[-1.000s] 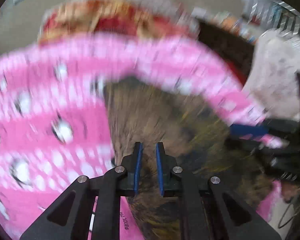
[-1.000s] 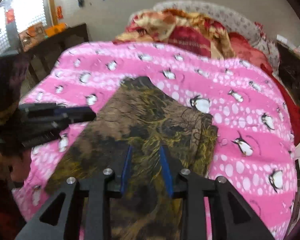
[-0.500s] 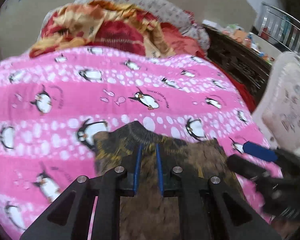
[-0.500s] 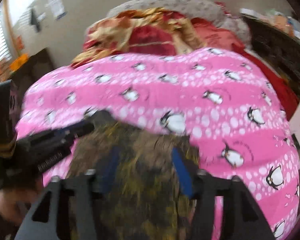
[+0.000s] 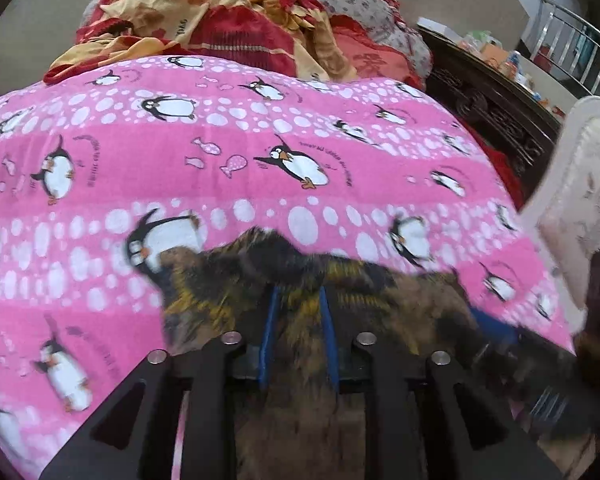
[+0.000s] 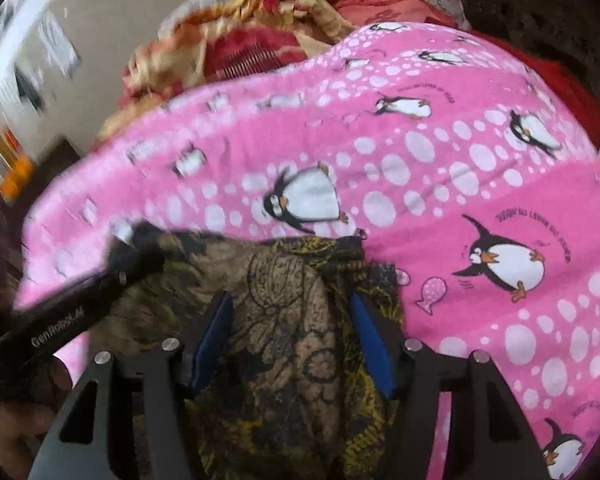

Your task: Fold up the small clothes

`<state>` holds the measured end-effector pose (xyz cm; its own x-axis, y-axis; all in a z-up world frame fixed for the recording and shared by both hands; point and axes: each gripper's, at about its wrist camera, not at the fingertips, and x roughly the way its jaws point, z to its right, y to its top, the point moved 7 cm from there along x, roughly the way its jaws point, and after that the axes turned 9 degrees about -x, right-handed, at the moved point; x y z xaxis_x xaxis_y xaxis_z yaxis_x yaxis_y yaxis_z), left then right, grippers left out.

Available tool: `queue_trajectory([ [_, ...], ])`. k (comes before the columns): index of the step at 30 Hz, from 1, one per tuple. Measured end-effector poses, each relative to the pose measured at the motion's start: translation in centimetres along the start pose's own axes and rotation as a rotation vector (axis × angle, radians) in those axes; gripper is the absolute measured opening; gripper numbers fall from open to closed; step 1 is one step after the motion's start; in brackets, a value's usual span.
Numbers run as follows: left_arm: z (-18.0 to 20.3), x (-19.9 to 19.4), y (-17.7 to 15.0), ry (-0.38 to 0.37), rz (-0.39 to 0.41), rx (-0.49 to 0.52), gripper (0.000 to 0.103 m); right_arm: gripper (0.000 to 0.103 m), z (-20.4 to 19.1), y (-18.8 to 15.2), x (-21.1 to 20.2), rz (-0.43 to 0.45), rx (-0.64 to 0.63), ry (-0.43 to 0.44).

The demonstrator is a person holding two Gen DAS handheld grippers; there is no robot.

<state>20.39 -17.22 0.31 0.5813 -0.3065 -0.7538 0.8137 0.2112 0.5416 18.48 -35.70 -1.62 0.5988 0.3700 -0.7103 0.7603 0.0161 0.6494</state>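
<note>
The right gripper [image 6: 290, 330] has its jaws spread wide and gripping nothing; the brown-and-yellow patterned garment [image 6: 284, 320] lies directly under and between them. Its far folded edge sits just beyond the fingertips, and its length runs back toward the person. The left gripper [image 5: 298, 334] has just been opening and stands only a little parted, over the same cloth with a ridge of it between the fingers. Both sit equally close, side by side. The garment rests on the pink penguin blanket [image 6: 480, 168], which spreads beyond it.
</note>
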Motion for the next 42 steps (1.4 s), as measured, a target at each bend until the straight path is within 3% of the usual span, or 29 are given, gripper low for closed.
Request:
queue_trajectory([
  [1,-0.5,-1.7,-0.3,-0.024,0.009,0.011,0.016,0.064,1.0,0.3,-2.0,0.036,0.047,0.042],
  [3,-1.7,-4.2,-1.7,-0.051,0.037,0.021,0.058,0.067,2.5,0.5,-4.8,0.078,0.062,0.076],
  [5,-3.2,-4.8,-3.8,-0.094,0.028,0.019,0.068,0.087,3.8,0.1,-7.2,0.101,0.041,0.132],
  [6,-3.7,-4.4,-4.7,-0.104,-0.002,0.015,0.068,0.094,4.4,-0.6,-7.8,0.097,0.033,0.176],
  [8,-4.4,-2.9,-7.4,-0.167,-0.105,-0.03,0.068,0.094,5.1,-2.2,-7.5,0.051,0.039,0.267],
  [10,-4.1,-3.6,-8.1,-0.22,-0.041,-0.026,0.068,0.094,5.2,-4.4,-5.8,-0.054,0.067,0.369],
  [11,-3.5,-3.6,-8.6,-0.289,-0.074,-0.035,0.068,0.094,5.1,-5.3,-4.8,-0.101,0.076,0.404],
  [12,-3.1,-3.5,-9.0,-0.332,-0.11,-0.054,0.068,0.095,4.8,-5.7,-4.5,-0.092,0.053,0.403],
  [16,-2.6,-3.2,-8.9,-0.333,-0.1,-0.017,0.07,0.095,2.7,-5.1,-3.5,-0.055,-0.052,0.472],
  [19,-3.1,-3.0,-8.4,-0.364,-0.08,-0.076,0.07,0.094,2.2,-3.5,-1.8,-0.043,-0.069,0.475],
  [23,-2.9,-3.0,-8.6,-0.357,-0.082,-0.049,0.07,0.082,2.2,-1.8,-0.7,-0.026,-0.099,0.455],
  [26,-3.1,-3.1,-8.9,-0.359,-0.066,-0.044,0.07,0.069,1.7,-2.4,-1.4,-0.02,-0.123,0.522],
  [31,-3.3,-3.2,-9.1,-0.377,-0.054,-0.05,0.07,0.065,2.2,-3.3,-1.6,-0.041,-0.082,0.567],
  [32,-3.3,-3.3,-9.1,-0.368,-0.054,-0.051,0.068,0.065,2.1,-3.2,-1.3,-0.043,-0.08,0.561],
  [34,-4.1,-3.5,-9.1,-0.297,-0.028,-0.081,0.039,0.065,1.8,-3.2,-1.0,-0.049,-0.094,0.54],
  [35,-4.8,-3.6,-9.0,-0.266,-0.014,-0.108,0.017,0.063,1.7,-3.2,-1.0,-0.048,-0.101,0.535],
  [36,-5.3,-3.7,-8.9,-0.265,-0.003,-0.145,0.009,0.054,1.6,-3.2,-0.9,-0.046,-0.102,0.533],
  [38,-6.0,-4.0,-8.9,-0.262,0.018,-0.192,0.001,0.032,1.4,-3.4,-1.0,-0.052,-0.098,0.566],
  [42,-5.2,-5.8,-8.3,-0.241,0.065,-0.135,0.0,0.027,-0.2,-2.4,-1.5,-0.038,-0.123,0.523],
])
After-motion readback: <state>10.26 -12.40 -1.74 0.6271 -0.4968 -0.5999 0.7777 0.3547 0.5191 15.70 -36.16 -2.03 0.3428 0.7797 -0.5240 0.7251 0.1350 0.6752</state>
